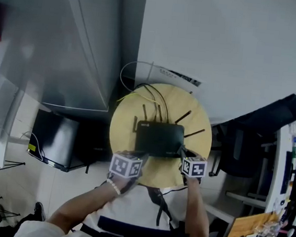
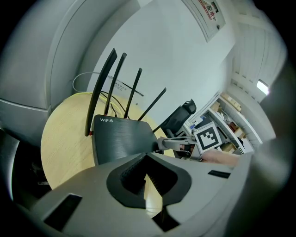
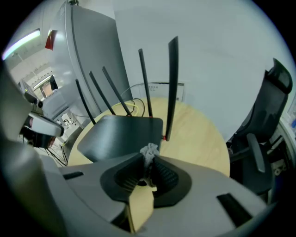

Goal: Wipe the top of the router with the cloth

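So here's where I'm at with the router [image 1: 159,138]. It's sitting on the round table [image 1: 125,113] a bit toward the near edge, antennas up along its far side and cables trailing off to the far edge. My right tongs [image 3: 149,159] are clamped down on the cloth [image 3: 150,152], a little pale bunched tuft poking out past the pads, right at the router's near right corner. My left tongs [image 2: 147,157] are squeezed together with nothing in them, parked by the near left corner. Honestly I'd say the wipe has barely started, if at all: the cloth is at the edge and the whole dark top lies ahead of it, so pretty much every pass is left to do. Can't judge dust on that surface, it just looks evenly dark. Other stuff I can't make out: most of the cloth is buried between the pads, and from the head view I can't pick it out at all. Can't tell if the tuft is actually touching the lid, either. Both sets of tips are mostly tucked under their marker cubes from above.
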`<state>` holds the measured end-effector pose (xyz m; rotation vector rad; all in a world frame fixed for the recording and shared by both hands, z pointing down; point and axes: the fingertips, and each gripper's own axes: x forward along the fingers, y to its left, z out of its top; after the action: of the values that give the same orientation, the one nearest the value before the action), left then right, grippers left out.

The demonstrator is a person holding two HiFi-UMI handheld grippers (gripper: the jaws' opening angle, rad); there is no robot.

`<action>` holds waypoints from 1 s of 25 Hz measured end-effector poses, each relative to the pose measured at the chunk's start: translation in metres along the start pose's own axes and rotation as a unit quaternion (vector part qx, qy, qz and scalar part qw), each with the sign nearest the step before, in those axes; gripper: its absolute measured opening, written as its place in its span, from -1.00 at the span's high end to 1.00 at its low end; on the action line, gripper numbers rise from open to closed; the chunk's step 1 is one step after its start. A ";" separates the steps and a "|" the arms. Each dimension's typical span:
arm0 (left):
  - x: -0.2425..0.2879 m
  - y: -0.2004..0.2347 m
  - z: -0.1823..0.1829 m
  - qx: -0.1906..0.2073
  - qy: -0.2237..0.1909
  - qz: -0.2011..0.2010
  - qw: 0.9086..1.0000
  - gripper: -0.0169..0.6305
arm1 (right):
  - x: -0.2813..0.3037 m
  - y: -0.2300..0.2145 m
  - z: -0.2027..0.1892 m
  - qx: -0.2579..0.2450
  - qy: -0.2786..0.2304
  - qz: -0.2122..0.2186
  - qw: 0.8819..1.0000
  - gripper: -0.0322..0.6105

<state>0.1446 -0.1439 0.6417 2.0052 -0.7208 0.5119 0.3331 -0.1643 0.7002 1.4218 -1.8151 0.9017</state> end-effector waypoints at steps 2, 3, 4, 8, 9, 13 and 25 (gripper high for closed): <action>0.000 0.001 -0.001 -0.001 0.000 0.002 1.000 0.95 | -0.009 -0.007 0.002 0.013 -0.012 -0.008 1.000 0.70; -0.001 0.002 -0.001 -0.001 0.000 0.003 1.000 0.95 | -0.011 -0.009 -0.002 0.018 -0.009 -0.009 1.000 0.70; -0.001 0.003 -0.001 -0.002 0.000 0.004 1.000 0.95 | -0.011 -0.009 -0.008 0.020 0.000 -0.009 1.000 0.70; -0.005 0.007 -0.004 -0.005 0.000 0.006 1.000 0.95 | -0.006 -0.005 -0.025 0.020 0.022 -0.007 1.000 0.70; -0.006 0.008 -0.005 -0.006 -0.001 0.007 1.000 0.95 | -0.006 -0.002 -0.025 0.020 0.022 -0.005 1.000 0.70; -0.008 0.013 -0.010 -0.009 0.001 0.012 1.000 0.95 | -0.005 0.015 -0.026 0.000 0.027 0.008 1.000 0.70; -0.020 0.035 -0.023 -0.010 0.004 0.037 0.999 0.95 | 0.015 0.107 -0.021 -0.052 0.045 0.081 0.994 0.70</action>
<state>0.1052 -0.1323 0.6630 1.9632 -0.7940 0.5545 0.2271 -0.1358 0.7106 1.1660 -1.9009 0.9222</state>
